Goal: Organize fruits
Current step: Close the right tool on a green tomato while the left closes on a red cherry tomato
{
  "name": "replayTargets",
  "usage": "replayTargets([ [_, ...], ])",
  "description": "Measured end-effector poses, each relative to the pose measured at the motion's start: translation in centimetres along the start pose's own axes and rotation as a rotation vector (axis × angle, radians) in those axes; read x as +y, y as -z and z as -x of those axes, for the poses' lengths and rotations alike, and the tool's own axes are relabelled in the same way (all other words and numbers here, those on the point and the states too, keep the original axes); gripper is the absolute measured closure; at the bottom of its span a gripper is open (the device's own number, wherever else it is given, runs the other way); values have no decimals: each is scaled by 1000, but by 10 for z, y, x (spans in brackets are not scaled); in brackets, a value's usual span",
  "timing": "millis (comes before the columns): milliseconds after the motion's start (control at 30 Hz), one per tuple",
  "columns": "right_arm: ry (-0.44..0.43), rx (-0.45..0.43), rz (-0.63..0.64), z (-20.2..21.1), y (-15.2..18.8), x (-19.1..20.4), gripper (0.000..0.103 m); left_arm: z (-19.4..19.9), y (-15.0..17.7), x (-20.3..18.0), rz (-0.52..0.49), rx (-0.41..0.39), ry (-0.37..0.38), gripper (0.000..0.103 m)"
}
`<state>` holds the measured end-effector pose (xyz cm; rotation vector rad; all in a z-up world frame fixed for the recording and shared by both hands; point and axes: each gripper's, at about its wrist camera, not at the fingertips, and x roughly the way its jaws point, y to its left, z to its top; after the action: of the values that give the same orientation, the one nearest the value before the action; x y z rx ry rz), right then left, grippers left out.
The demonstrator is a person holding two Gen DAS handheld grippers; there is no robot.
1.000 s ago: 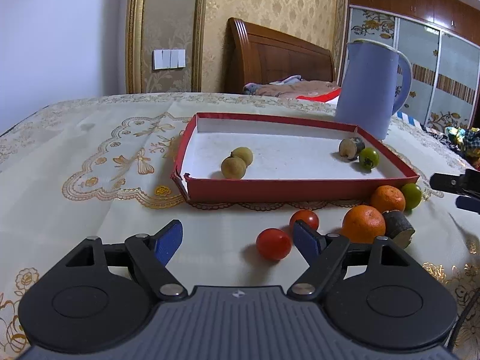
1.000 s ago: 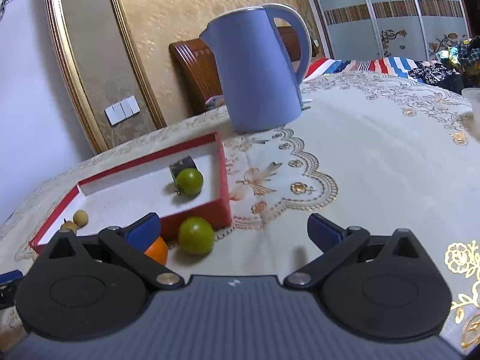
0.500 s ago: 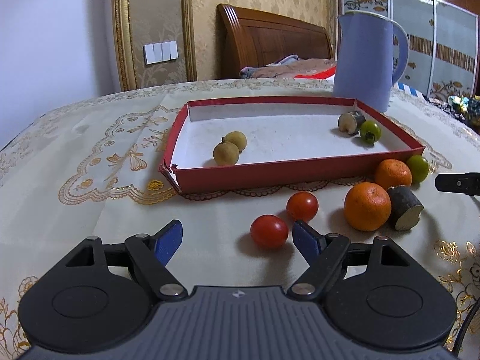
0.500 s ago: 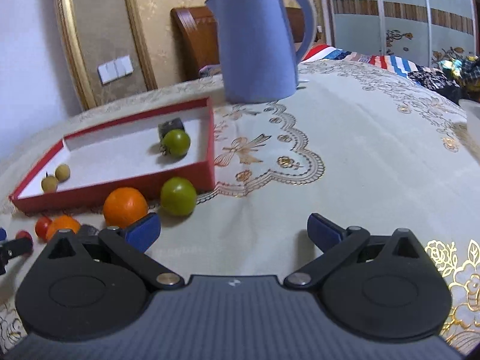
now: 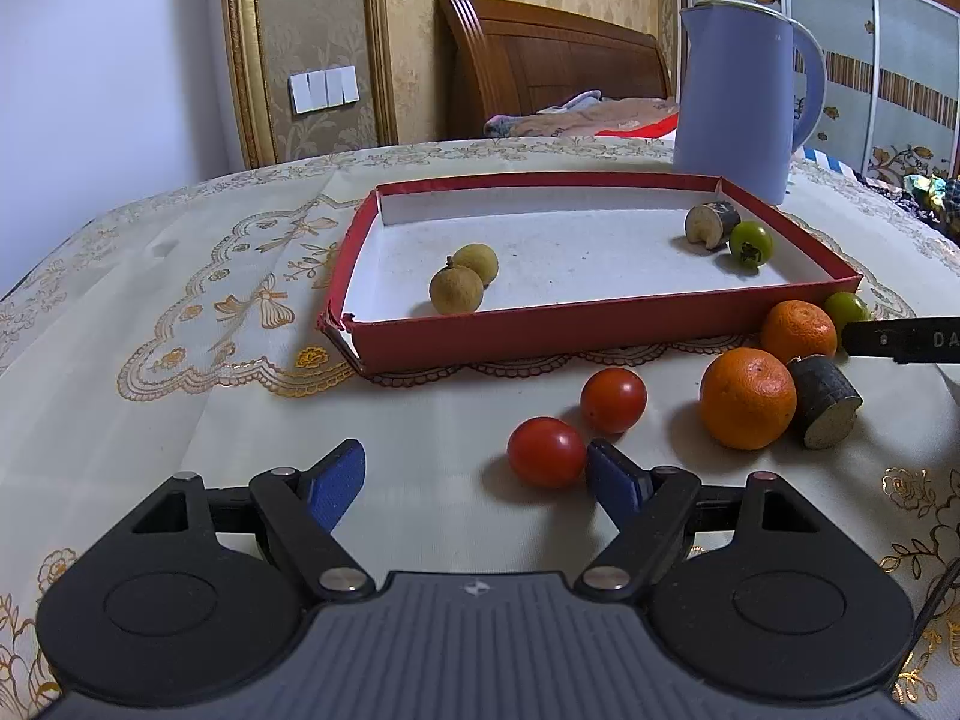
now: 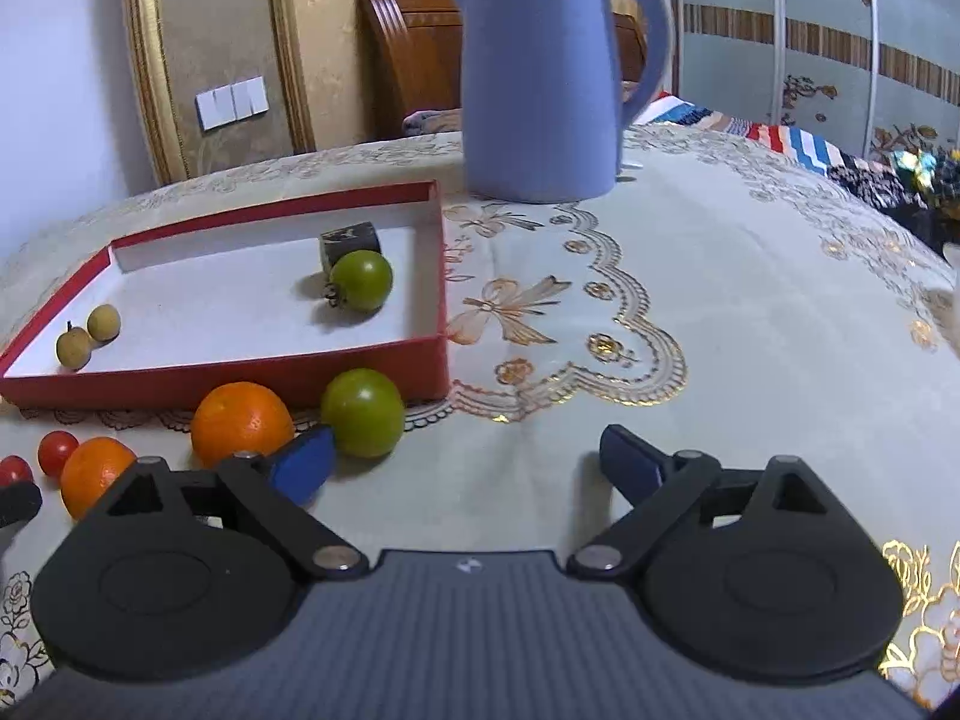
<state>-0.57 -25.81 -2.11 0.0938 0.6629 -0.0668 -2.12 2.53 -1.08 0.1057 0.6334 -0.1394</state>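
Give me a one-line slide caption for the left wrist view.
Open left gripper nears a red tomato before the red tray of fruit.

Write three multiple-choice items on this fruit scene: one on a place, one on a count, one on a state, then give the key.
1. Where does the blue kettle stand?
A. Inside the tray
B. On the tablecloth beyond the red tray's far right corner
C. On the bed

2. How many red tomatoes lie on the cloth in front of the tray?
A. Two
B. Four
C. None

3. How is the left hand-held gripper?
A. Shut on an orange
B. Open, holding nothing
C. Shut on a tomato

Key:
1 B: the kettle's base sits on the cloth behind the tray's wall.
2 A: one tomato lies by the left hand-held gripper's right fingertip, another tomato just beyond it.
3 B: its blue pads stand wide apart with bare cloth between them.
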Motion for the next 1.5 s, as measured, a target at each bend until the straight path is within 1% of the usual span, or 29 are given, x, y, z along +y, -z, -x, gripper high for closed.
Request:
replayTargets([
  [200,-14,5,-5,-2,0,0,9,-1,-4,-8,-38,-12,-22,22],
  [300,-17,5,-9,-2,0,0,9,-3,-7,-13,-52,-26,-59,23],
  [400,-22,6,-15,-3,0,-2,9,-6,-5,-15,-70,-10,-35,23],
  [633,-24,-2,-21,-2,1,-3,9,-8,-5,-6,-20,8,-5,22],
  [767,-18,-4,-21,-2,0,-2,9,-8,-5,-4,-7,9,-7,22],
  [900,-11,-6,12,-1,0,4,12,-7,-5,-5,-10,1,-14,23],
  [967,-21,-4,17,-1,0,5,15,-7,-5,-7,-18,-1,-18,23],
  [1067,-30,-6,23,-2,-1,9,22,-7,-5,-6,-13,2,-15,23],
  [1133,-36,-17,33,0,-2,11,32,-8,-5,-4,-5,6,-9,23],
  [1267,-49,-2,36,-3,-3,15,32,-8,-5,-4,-3,7,-9,22],
  [1300,-62,4,31,-5,-4,15,35,-8,-5,-4,-2,8,-9,22],
  [1333,-68,10,26,-6,-4,15,35,-8,-5,-4,-2,7,-9,22],
  [1467,-67,11,27,-8,-5,16,35,-8,-5,-4,-2,7,-9,22],
  [1500,-62,8,29,-8,-4,17,40,-8,-5,-4,-2,7,-9,22],
])
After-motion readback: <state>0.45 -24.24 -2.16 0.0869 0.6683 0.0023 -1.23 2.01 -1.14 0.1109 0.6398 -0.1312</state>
